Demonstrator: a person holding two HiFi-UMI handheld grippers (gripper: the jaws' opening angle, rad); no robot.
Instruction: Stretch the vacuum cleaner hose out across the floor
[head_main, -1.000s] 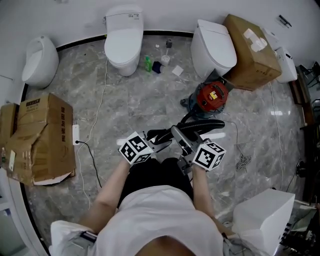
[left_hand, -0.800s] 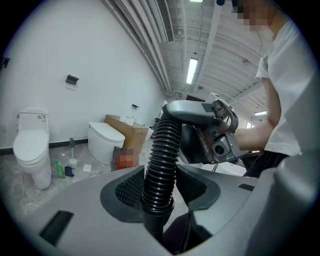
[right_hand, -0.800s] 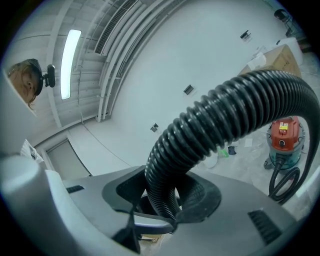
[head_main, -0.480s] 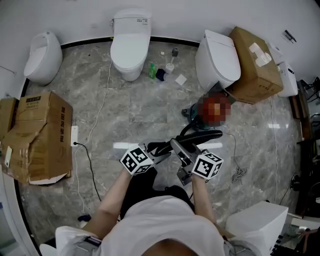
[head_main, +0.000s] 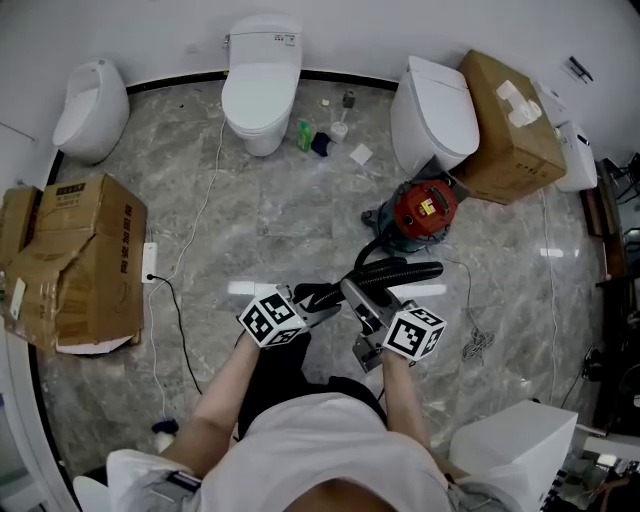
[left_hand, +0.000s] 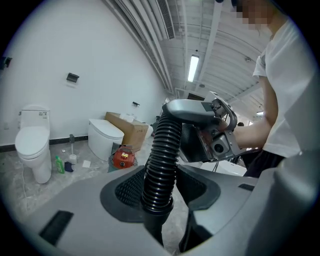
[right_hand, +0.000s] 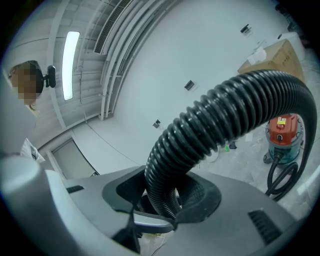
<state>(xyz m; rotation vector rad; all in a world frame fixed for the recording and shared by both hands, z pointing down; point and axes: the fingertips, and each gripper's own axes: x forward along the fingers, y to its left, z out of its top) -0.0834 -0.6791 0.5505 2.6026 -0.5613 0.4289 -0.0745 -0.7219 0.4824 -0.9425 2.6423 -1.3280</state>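
A red vacuum cleaner (head_main: 425, 208) stands on the marble floor beside a toilet, also visible in the left gripper view (left_hand: 122, 157) and the right gripper view (right_hand: 282, 135). Its black ribbed hose (head_main: 395, 272) loops from the cleaner towards me. My left gripper (head_main: 318, 297) is shut on the hose (left_hand: 161, 160) near its smooth end piece; in its own view the gripper (left_hand: 160, 202) has the hose upright between the jaws. My right gripper (head_main: 362, 305) is shut on the hose (right_hand: 225, 117) a little further along, and in its own view the gripper (right_hand: 160, 200) shows the hose arching away to the right.
Two toilets (head_main: 260, 85) (head_main: 432, 100) and a white urinal (head_main: 90, 115) line the far wall. Cardboard boxes sit at left (head_main: 85, 260) and far right (head_main: 510, 115). A white box (head_main: 510, 440) is near right. A power strip with cable (head_main: 150, 265), small bottles (head_main: 305, 135) and a cable tangle (head_main: 478, 345) lie on the floor.
The head view has shifted, so the grippers and the cleaner sit slightly lower in the picture. Both grippers keep their hold on the hose.
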